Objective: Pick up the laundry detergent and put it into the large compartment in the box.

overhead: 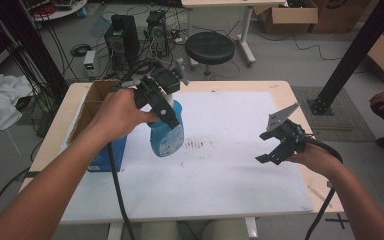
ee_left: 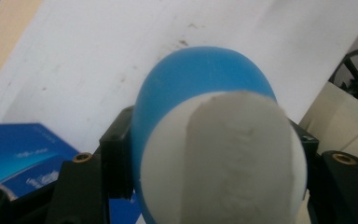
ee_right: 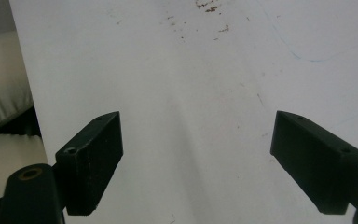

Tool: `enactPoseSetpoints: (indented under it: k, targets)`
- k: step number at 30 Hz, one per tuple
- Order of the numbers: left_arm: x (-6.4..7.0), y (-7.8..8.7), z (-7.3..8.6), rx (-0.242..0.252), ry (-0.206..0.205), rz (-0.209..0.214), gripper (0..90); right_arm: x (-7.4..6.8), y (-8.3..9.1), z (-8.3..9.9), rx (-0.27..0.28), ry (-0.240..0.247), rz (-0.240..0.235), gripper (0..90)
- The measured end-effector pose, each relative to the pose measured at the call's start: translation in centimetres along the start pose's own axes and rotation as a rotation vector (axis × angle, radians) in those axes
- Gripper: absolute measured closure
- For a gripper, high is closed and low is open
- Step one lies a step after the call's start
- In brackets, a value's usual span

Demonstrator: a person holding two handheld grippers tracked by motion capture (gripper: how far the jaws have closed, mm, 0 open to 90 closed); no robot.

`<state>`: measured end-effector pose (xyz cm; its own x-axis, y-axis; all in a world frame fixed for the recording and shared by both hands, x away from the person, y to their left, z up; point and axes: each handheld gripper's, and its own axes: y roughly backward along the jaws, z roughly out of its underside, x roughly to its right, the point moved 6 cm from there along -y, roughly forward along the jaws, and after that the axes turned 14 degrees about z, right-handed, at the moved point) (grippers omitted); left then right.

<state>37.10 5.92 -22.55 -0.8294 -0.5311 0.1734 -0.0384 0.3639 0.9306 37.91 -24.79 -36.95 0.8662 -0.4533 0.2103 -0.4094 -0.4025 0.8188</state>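
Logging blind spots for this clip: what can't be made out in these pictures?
- Blue spray bottle: label print too small in the high view; its white top is blurred in the left gripper view.
- Cardboard box: contents hidden by the left hand.
- Brown specks on the white sheet: too small to identify.

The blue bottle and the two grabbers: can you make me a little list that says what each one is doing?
Blue bottle: held near its top, over the white sheet
Left gripper: jaws shut on the blue bottle
Right gripper: jaws wide open, holding nothing, above the white sheet
Cardboard box: at the table's left edge, beside the bottle
Brown specks: on the sheet, between bottle and right gripper
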Motion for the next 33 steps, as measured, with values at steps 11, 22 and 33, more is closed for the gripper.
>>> enactPoseSetpoints:
  k: [11, 22, 33]
  targets:
    - [-2.4, 3.5, 0.7, 0.062, 0.162, -0.054, 38.0, -0.1, 0.2, -0.5, 0.006, 0.007, 0.002, 16.6]
    - [-4.3, 6.0, 1.4, 0.111, 0.279, -0.091, 38.0, -0.1, 0.1, -0.6, 0.01, 0.009, 0.001, 16.6]
    - [-5.7, 8.2, 2.5, 0.146, 0.405, -0.151, 38.1, 0.2, 0.0, -0.7, 0.022, 0.013, -0.001, 16.6]
